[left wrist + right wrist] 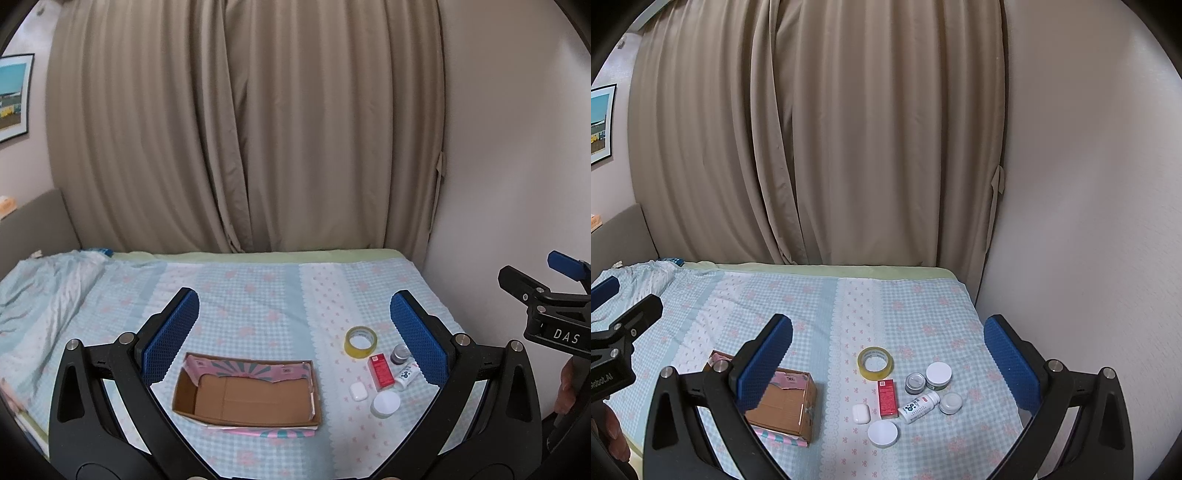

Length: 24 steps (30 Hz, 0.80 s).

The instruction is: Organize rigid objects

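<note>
On checked bedding, both grippers (left gripper (294, 334), right gripper (888, 360)) gape unladen above cardboard box (245, 397) and glossy round tape roll (875, 362).

Cardboard box (786, 402) half hidden behind right gripper (888, 363) finger; bottle (919, 406) label unreadable.

Each hand-held gripper is black moulded plastic with two curved, fork-like arms. The left gripper (294, 339) carries long blue pads (168, 338) with a fine diamond-grid texture on the inner faces of its fingers, and round silver screws sit at the arm joints behind those pads. The right gripper (888, 363) has the same blue textured pads (1012, 363) and silver screws. Its body, seen from the left wrist camera, bears white letters "DAS".
</note>
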Each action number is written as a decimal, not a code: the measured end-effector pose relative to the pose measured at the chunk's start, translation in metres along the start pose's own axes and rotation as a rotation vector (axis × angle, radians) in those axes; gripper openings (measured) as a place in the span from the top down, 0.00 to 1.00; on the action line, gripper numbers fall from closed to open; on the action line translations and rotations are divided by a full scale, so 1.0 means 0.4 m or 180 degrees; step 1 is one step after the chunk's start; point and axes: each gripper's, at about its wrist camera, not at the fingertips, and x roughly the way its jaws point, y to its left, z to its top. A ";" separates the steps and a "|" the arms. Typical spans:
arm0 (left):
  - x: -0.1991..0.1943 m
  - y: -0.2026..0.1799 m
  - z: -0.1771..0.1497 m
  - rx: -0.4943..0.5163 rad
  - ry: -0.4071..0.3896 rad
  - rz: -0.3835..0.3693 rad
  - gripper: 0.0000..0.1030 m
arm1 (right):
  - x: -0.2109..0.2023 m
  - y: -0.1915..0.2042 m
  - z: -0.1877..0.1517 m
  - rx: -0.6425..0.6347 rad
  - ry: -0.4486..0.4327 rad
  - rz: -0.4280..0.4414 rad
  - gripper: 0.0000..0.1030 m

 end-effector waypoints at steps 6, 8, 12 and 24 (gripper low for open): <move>-0.003 -0.002 -0.005 0.0017 0.0002 0.0015 0.00 | 0.000 -0.003 0.001 0.0004 0.0002 -0.0001 0.00; -0.007 -0.004 -0.006 0.0033 0.0001 0.0024 0.00 | -0.001 -0.001 0.000 0.0002 -0.0003 -0.0003 0.00; -0.014 -0.007 -0.008 0.0048 -0.0014 0.0023 0.00 | -0.001 0.000 0.000 -0.0001 -0.0003 -0.0005 0.00; -0.017 -0.018 -0.008 0.0061 -0.0015 0.0051 0.00 | -0.005 0.002 -0.001 0.0004 -0.0002 -0.0004 0.00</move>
